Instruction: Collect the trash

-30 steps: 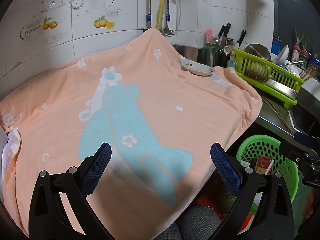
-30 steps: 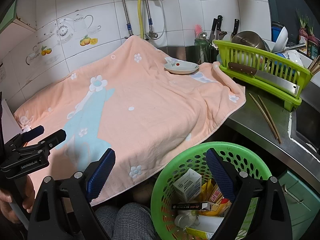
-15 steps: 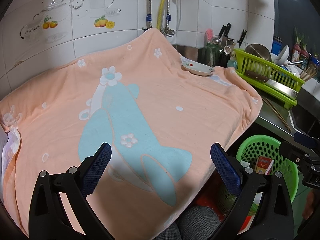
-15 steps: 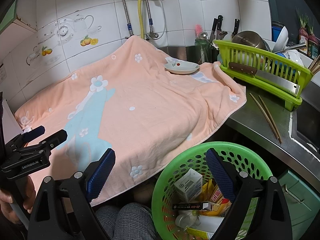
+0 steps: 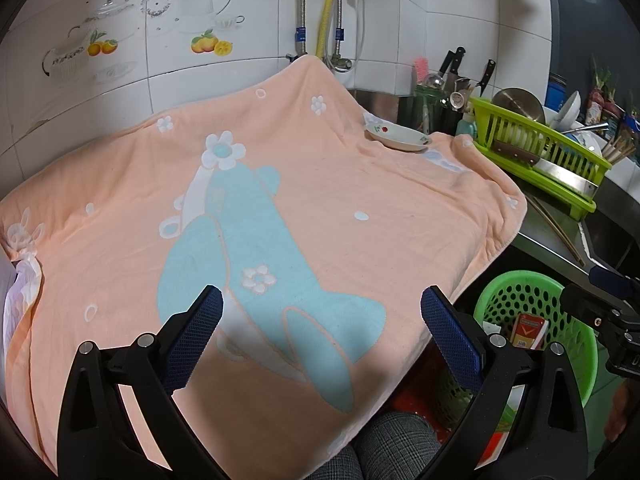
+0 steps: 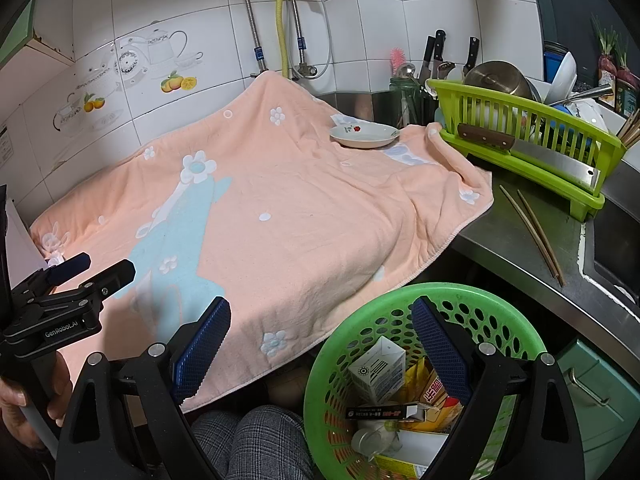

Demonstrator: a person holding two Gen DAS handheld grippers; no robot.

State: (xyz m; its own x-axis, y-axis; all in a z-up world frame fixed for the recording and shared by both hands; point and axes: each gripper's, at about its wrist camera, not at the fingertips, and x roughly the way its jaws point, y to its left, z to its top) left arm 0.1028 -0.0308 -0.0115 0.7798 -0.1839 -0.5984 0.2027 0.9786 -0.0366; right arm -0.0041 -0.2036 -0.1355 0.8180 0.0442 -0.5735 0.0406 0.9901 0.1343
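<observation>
1. Nothing changed over the last second: both views match the earlier ones almost exactly, towel, plate and basket in the same places, neither gripper shifted or re-set.
2. Left gripper (image 5: 320, 320): spread wide, holding nothing, hovering over the near part of the peach towel (image 5: 280, 184) that covers the table.
3. Right gripper (image 6: 320, 340): also spread wide and empty, poised above the rim of the green basket (image 6: 512, 312), which sits below the table edge, beside a knee in checked fabric.
4. Trash: already in the basket. Visible there are a white carton (image 6: 378, 372), yellow and orange packets (image 6: 430, 384), a dark narrow box (image 6: 382, 412) and a crumpled clear piece, too small to identify.
5. Towel surface: no loose litter seen; only a plate (image 6: 364, 136) at the far side, near the green rack (image 6: 528, 132). 2 chopsticks (image 6: 532, 232) on bare steel to the right, well apart from the basket; probably not trash.
6. White plastic bag (image 5: 20, 292) at the left edge of the towel: possibly a remaining item, though unclear from here.
7. Judgement: stillness with 2 empty grippers and a filled basket suggests collection is finished or nearly so; otherwise a pause before searching for one more piece.
</observation>
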